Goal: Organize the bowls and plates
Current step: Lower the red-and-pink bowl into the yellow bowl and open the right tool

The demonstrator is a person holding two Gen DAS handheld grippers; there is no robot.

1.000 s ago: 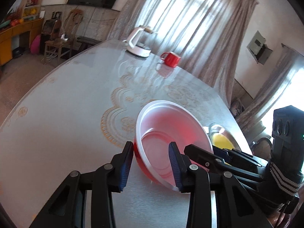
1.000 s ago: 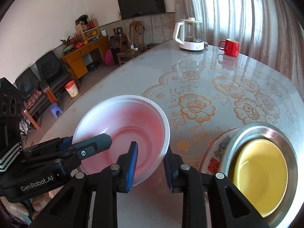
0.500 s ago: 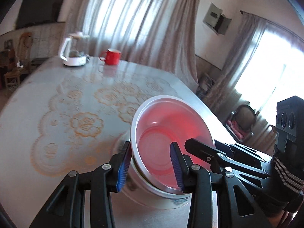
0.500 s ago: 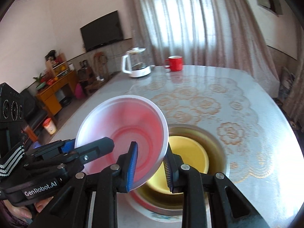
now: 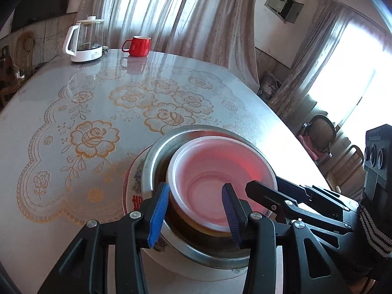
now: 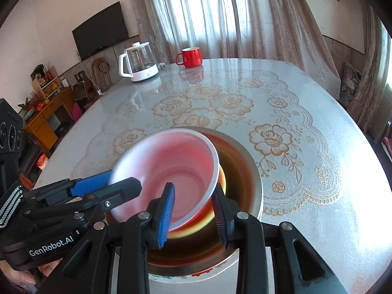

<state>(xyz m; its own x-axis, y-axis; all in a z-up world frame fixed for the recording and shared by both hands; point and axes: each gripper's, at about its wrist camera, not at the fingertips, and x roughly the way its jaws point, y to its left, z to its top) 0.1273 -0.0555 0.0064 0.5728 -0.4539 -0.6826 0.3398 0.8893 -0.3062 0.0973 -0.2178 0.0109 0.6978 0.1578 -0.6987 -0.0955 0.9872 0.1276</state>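
Observation:
A red bowl with a white inside (image 5: 218, 174) sits in the nested stack: a steel bowl (image 5: 156, 154) on a patterned plate (image 5: 133, 178). In the right wrist view the red bowl (image 6: 171, 161) is tilted over a yellow bowl (image 6: 221, 175) inside the steel bowl (image 6: 245, 156). My left gripper (image 5: 196, 210) straddles the bowl's near rim, its jaws wide apart. My right gripper (image 6: 193, 210) straddles the opposite rim, jaws also apart.
A glass kettle (image 5: 85, 40) and a red mug (image 5: 138, 45) stand at the table's far end. The oval table (image 5: 73, 98) has a lace-pattern cover. Chairs and curtains lie beyond the right edge.
Both grippers carried the red bowl right, over the stack, and lowered it into the yellow bowl. Both sets of jaws have widened from their grip on the rim.

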